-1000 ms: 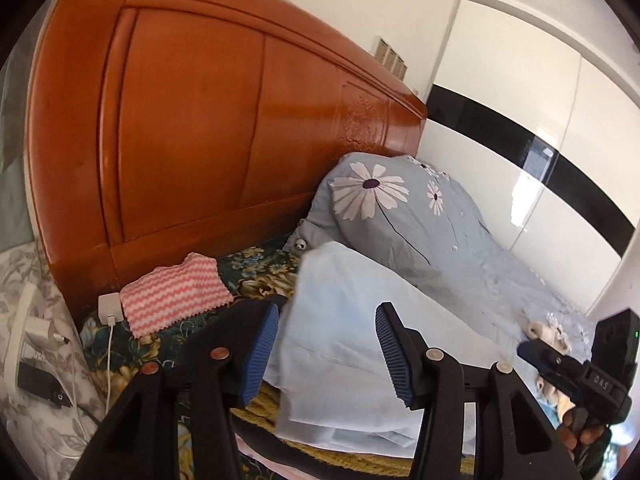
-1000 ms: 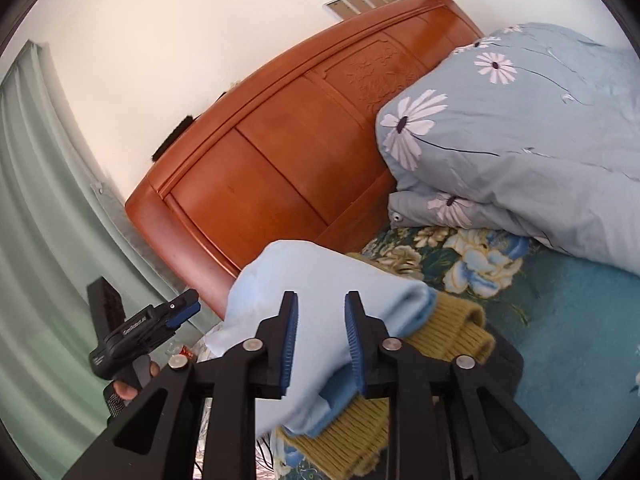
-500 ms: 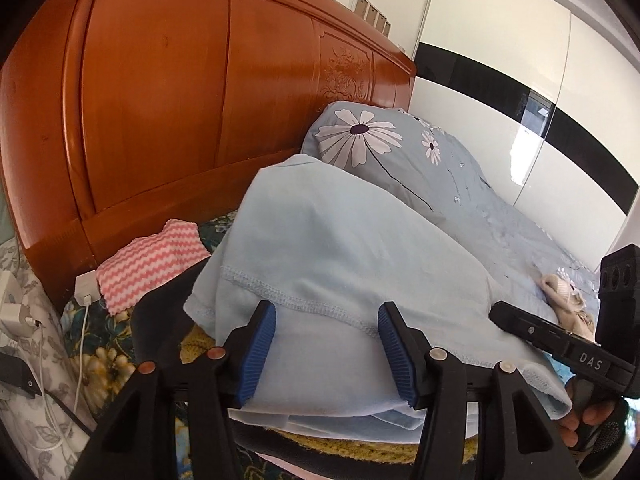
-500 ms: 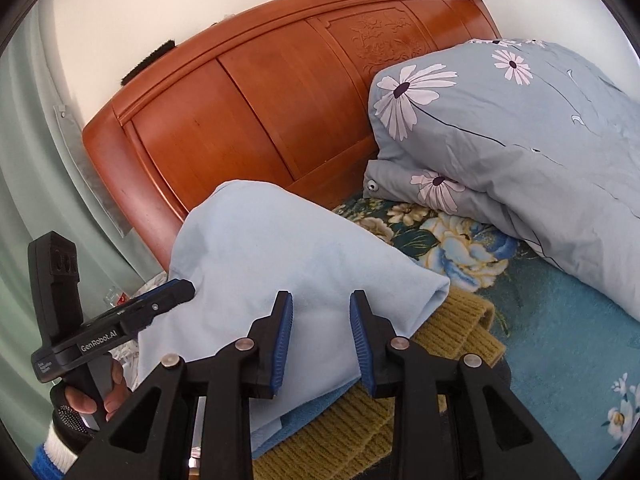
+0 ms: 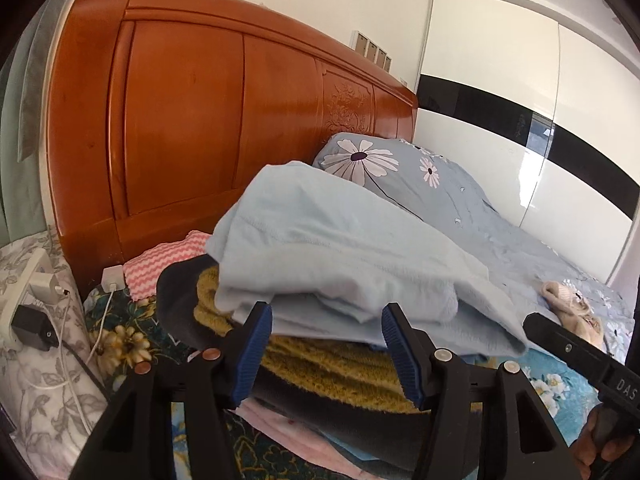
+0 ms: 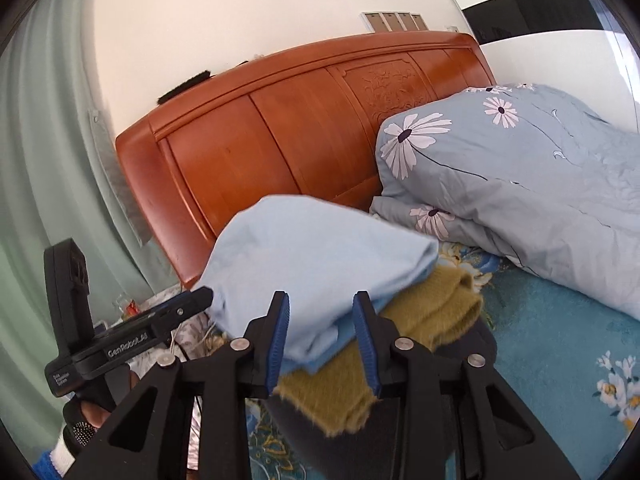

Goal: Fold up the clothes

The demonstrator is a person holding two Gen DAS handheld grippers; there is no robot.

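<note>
Garment stack at 6 o'clock, counted by visible layers: one light blue garment (image 5: 344, 248) on top, one mustard knit (image 5: 332, 364), one dark garment (image 5: 180, 300), one pale pink layer (image 5: 288, 428). Elsewhere: one pink zigzag cloth (image 5: 160, 260) at 9 o'clock, one daisy-print duvet (image 6: 520, 184) at 2 o'clock, one wooden headboard (image 5: 192, 120). Grippers: two, left gripper (image 5: 326, 350) and right gripper (image 6: 322, 342).

A folded pale-blue garment (image 5: 340, 252) lies atop a mustard knit (image 6: 436, 300) and dark clothes.

L gripper (image 5: 326, 344) open, facing blue garment (image 5: 340, 252) atop pile.
</note>
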